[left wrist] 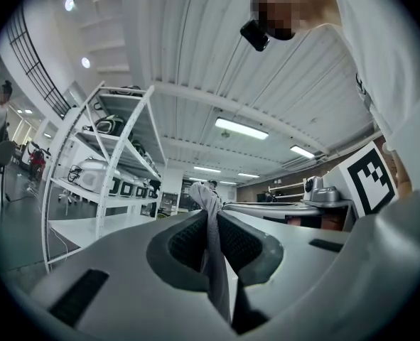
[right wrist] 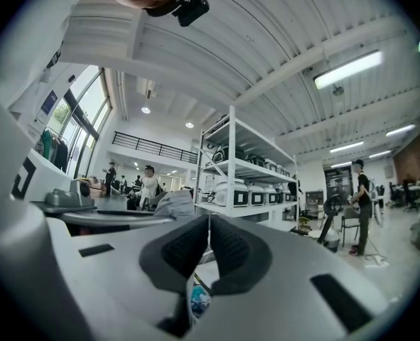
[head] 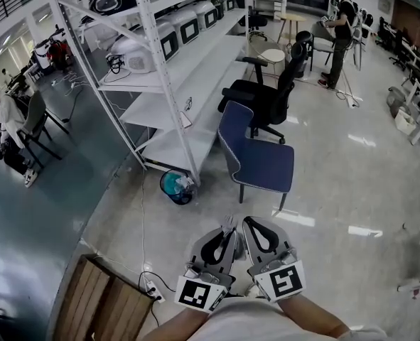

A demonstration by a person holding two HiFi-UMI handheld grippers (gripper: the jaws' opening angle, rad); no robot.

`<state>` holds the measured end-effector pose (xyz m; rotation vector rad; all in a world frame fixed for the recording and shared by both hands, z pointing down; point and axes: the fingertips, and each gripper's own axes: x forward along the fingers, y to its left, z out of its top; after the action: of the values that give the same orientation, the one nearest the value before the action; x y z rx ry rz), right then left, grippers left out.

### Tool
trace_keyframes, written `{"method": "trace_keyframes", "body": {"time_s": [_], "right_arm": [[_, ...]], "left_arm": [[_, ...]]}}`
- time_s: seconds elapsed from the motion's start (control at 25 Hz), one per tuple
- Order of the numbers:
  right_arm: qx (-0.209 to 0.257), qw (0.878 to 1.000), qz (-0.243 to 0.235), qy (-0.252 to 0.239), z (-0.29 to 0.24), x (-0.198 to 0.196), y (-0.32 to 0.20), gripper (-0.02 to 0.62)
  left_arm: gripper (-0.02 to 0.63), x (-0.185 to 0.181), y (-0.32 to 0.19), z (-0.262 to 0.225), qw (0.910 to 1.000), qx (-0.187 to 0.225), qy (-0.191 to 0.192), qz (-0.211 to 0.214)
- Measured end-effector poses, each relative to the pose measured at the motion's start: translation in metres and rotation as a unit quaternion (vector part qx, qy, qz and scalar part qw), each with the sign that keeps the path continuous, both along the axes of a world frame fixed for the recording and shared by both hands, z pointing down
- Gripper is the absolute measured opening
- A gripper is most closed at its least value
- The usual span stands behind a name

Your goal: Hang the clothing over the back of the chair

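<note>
Carrying stage, by the look of it, with nothing draped on the chair so far. Pinching a fold of the grey garment (left wrist: 215, 268) between the fingers of the left gripper (head: 228, 227), pads clamped on the cloth, a tuft poking out past the tips and a strip trailing down through the gap. Visible in the head view only as a pale scrap at those tips; cannot tell how much hangs underneath, behind the gripper bodies. Pressed together on the right gripper (head: 248, 224), pad against pad, with no cloth showing between. Held side by side, almost touching, low in the head view and aimed toward the blue chair (head: 263, 163), well apart from it across bare floor (head: 337, 190). Set with its backrest (head: 234, 128) on the side of the white shelving rack (head: 188, 69), a black office chair (head: 266, 94) just behind and a teal-lined bin (head: 176, 187) near the rack's foot.

Next, most likely: closing the gap to the blue chair, then raising the garment above the top edge of the backrest. Probably calls for a second hold with the right fingers, to spread the cloth before lowering it across the back, with enough on each side to keep it from sliding off. Worth keeping clear of the black office chair while reaching over
</note>
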<state>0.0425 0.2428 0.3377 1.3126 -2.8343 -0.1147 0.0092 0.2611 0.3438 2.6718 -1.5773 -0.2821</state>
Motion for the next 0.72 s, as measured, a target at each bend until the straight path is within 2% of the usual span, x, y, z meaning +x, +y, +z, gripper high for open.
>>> {"method": "trace_keyframes", "body": {"time_s": [0.48, 0.72], "right_arm": [[-0.004, 1.000, -0.014, 0.012, 0.011, 0.061, 0.006, 0.018], [-0.010, 1.000, -0.015, -0.006, 0.016, 0.088, 0.004, 0.018]], "left_arm": [[0.032, 0.058, 0.007, 0.014, 0.9998, -0.014, 0.006, -0.008], [0.032, 0.082, 0.012, 0.028, 0.9997, -0.024, 0.008, -0.007]]}}
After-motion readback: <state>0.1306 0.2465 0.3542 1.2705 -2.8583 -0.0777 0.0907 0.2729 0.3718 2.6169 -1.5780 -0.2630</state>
